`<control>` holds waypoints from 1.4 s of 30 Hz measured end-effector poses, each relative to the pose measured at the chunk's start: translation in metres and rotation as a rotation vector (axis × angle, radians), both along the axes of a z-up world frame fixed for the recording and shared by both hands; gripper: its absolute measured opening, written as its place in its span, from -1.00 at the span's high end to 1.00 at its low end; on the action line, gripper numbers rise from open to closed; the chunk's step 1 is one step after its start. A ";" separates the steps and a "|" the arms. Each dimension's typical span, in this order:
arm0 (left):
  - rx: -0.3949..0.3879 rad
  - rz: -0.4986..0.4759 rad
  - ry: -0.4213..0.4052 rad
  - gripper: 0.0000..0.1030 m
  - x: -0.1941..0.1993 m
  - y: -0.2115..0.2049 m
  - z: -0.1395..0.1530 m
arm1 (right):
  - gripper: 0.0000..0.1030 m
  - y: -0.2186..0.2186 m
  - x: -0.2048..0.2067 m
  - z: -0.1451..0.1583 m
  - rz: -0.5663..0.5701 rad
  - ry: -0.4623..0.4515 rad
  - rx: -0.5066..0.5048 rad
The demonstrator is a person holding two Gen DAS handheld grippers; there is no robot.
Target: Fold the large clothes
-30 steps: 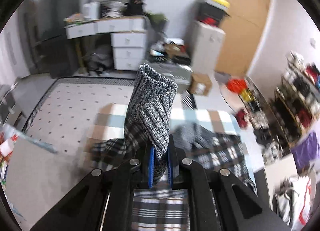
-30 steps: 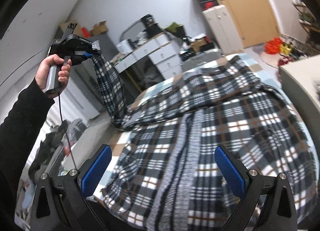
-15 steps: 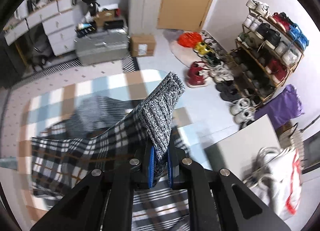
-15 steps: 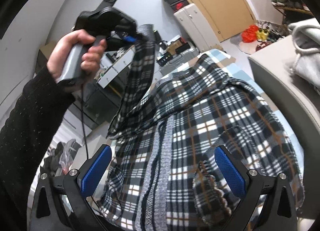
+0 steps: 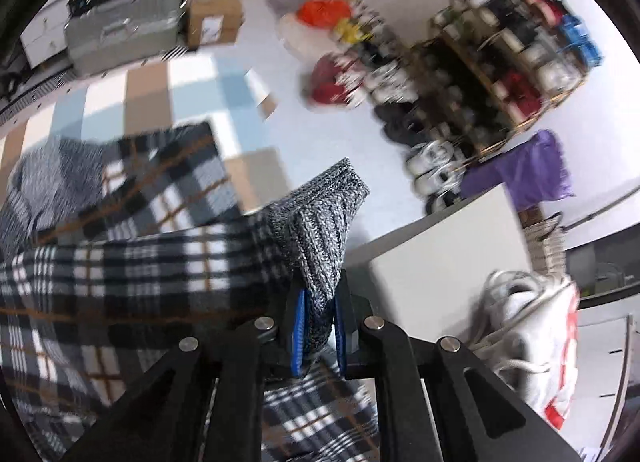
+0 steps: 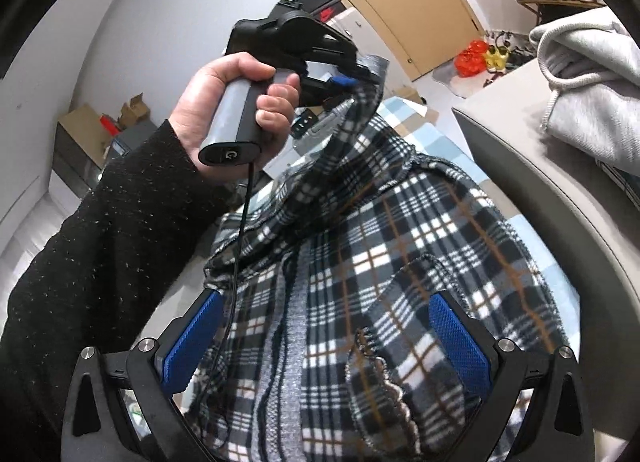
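A large black-and-white plaid jacket with thin brown lines lies spread on a checked surface. Its grey knit cuff is clamped between the blue pads of my left gripper, which is shut on it. The plaid sleeve trails left from the cuff across the jacket body. In the right wrist view a hand holds that left gripper raised above the jacket, with the sleeve hanging from it. My right gripper stands open over the jacket's front, with nothing between its blue pads.
A grey ledge runs along the right, with a light grey hoodie on it. The checked blue, tan and white cover shows beyond the jacket. A shoe rack, a cardboard box and a silver suitcase stand on the floor.
The left gripper swung right and tipped downward, carrying the cuff and sleeve over the jacket body. In the right wrist view the hand with it came much closer. The right gripper stayed open.
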State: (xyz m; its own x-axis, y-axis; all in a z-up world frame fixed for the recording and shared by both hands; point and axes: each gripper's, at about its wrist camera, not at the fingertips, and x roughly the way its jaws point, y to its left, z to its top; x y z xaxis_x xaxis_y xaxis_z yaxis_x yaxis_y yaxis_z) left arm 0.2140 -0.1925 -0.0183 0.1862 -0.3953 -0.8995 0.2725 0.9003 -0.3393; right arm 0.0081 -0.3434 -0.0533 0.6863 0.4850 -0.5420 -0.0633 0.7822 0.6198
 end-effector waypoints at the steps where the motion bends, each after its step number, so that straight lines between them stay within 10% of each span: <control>1: 0.003 -0.005 0.036 0.81 -0.001 0.003 -0.003 | -1.00 -0.001 0.001 -0.002 0.000 0.011 0.004; 4: -0.021 -0.069 0.121 0.62 -0.008 0.012 -0.003 | -1.00 -0.004 0.003 -0.005 -0.008 0.028 0.001; 9: 0.064 -0.117 0.010 0.02 -0.039 0.061 0.034 | -1.00 -0.001 0.004 -0.008 -0.012 0.045 -0.005; 13: 0.177 -0.042 -0.081 -0.02 -0.043 0.133 0.042 | -1.00 0.005 0.001 -0.007 -0.011 0.047 -0.013; 20: 0.198 0.183 0.041 -0.02 -0.033 0.261 -0.027 | -1.00 0.021 0.003 -0.008 -0.003 0.056 -0.063; 23: 0.088 0.242 0.094 -0.01 -0.041 0.286 -0.060 | -1.00 0.022 0.004 -0.009 -0.005 0.064 -0.081; 36: -0.062 0.289 -0.026 -0.01 -0.085 0.277 -0.026 | -1.00 0.036 0.024 0.005 0.003 0.033 -0.166; 42: -0.009 0.252 -0.073 -0.04 -0.063 0.261 -0.010 | -1.00 0.055 0.130 0.059 0.045 -0.014 -0.353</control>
State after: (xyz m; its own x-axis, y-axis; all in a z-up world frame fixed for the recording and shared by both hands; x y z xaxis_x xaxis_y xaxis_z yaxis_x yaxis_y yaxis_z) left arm 0.1512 0.0683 -0.0283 0.3437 -0.3365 -0.8767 0.0640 0.9398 -0.3356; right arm 0.1381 -0.2888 0.0057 0.6772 0.2990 -0.6723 -0.1088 0.9443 0.3104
